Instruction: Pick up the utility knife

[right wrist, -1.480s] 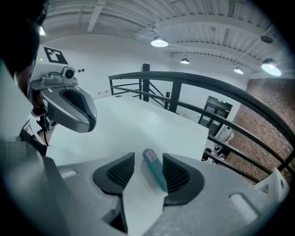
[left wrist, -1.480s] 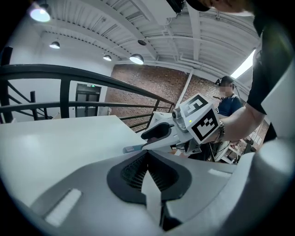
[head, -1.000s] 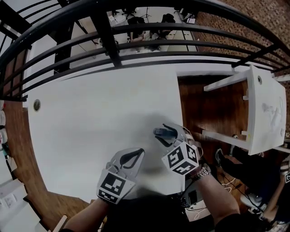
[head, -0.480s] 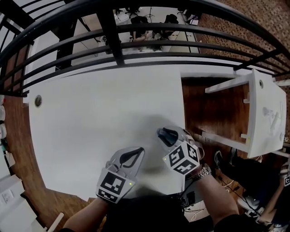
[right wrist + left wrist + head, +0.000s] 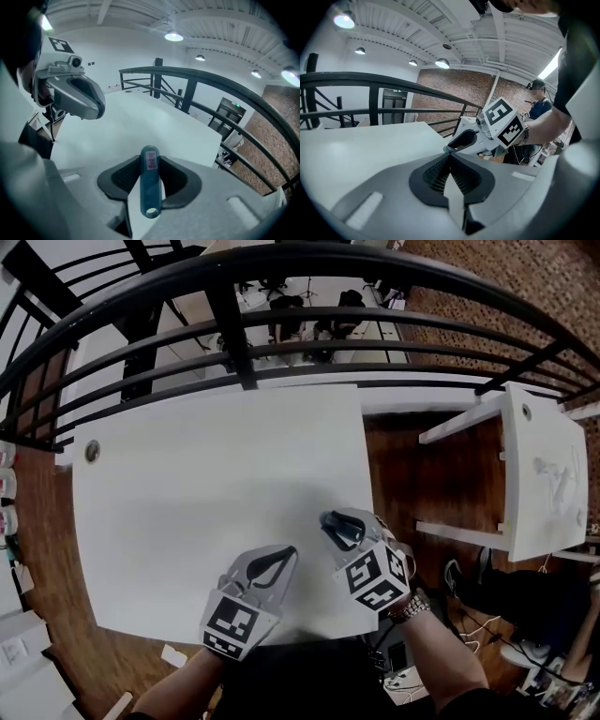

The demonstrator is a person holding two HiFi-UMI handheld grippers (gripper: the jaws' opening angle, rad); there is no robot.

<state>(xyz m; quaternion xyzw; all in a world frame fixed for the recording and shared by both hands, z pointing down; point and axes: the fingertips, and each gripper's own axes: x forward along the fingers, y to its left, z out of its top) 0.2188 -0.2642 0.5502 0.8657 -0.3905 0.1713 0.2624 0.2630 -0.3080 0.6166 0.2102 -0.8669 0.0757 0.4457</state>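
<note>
The utility knife (image 5: pixel 150 180) is a slim teal handle with a small label near its far end and a hole at its near end. It stands between the pads of my right gripper (image 5: pixel 150 157), whose jaws are closing and press on both its sides. In the head view the right gripper (image 5: pixel 339 526) holds the knife (image 5: pixel 343 530) just above the white table (image 5: pixel 206 465), near its right edge. My left gripper (image 5: pixel 281 554) hangs beside it to the left, shut and empty. In the left gripper view its pads (image 5: pixel 450 154) meet, with the right gripper (image 5: pixel 461 140) just beyond them.
A black metal railing (image 5: pixel 234 324) runs along the table's far side. Right of the table's edge, over a wooden floor, stands a white bench-like piece (image 5: pixel 544 474). A small round grommet (image 5: pixel 92 450) sits at the table's far left corner.
My right jaws have drawn in on the teal knife. Both grippers have lifted a little off the table, staying side by side.
</note>
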